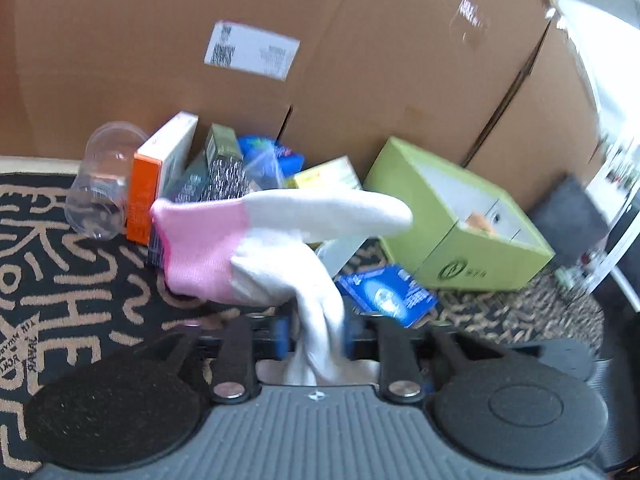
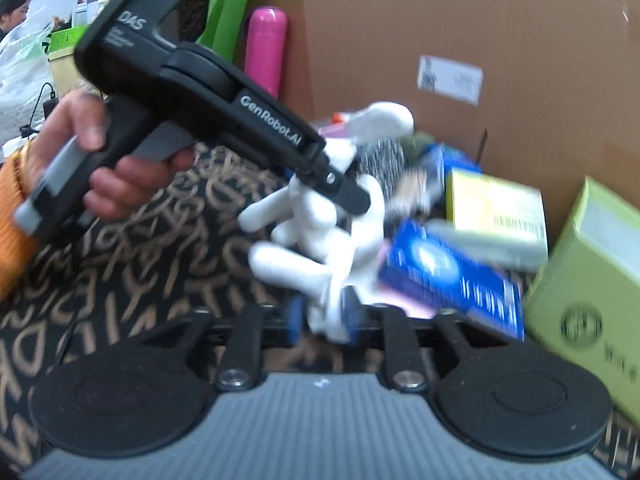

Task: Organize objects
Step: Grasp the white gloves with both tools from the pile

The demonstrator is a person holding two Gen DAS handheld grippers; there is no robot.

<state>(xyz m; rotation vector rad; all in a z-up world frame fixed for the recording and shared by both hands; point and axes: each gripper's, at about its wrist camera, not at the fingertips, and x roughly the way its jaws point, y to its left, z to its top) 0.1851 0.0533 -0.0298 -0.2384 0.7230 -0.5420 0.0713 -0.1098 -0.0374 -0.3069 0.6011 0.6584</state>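
Note:
A white knit glove with a pink cuff (image 1: 200, 256) rises from my left gripper (image 1: 316, 338), whose blue pads are shut on its white fabric; one white finger (image 1: 332, 212) sticks out to the right. In the right wrist view, my right gripper (image 2: 326, 322) is shut on white glove fabric (image 2: 296, 264) with several fingers spread to the left. Just above it, a hand (image 2: 100, 168) holds the left gripper (image 2: 336, 184) against the same white bundle. Whether this is one glove or a pair I cannot tell.
A big cardboard box (image 1: 360, 60) walls the back. On the black rug with tan lettering (image 1: 60, 280) lie a green box (image 1: 480, 240), a blue packet (image 1: 388, 296), an orange-and-white box (image 1: 156, 176) and a clear cup (image 1: 100, 184). A pink bottle (image 2: 266, 48) stands behind; a person sits far left.

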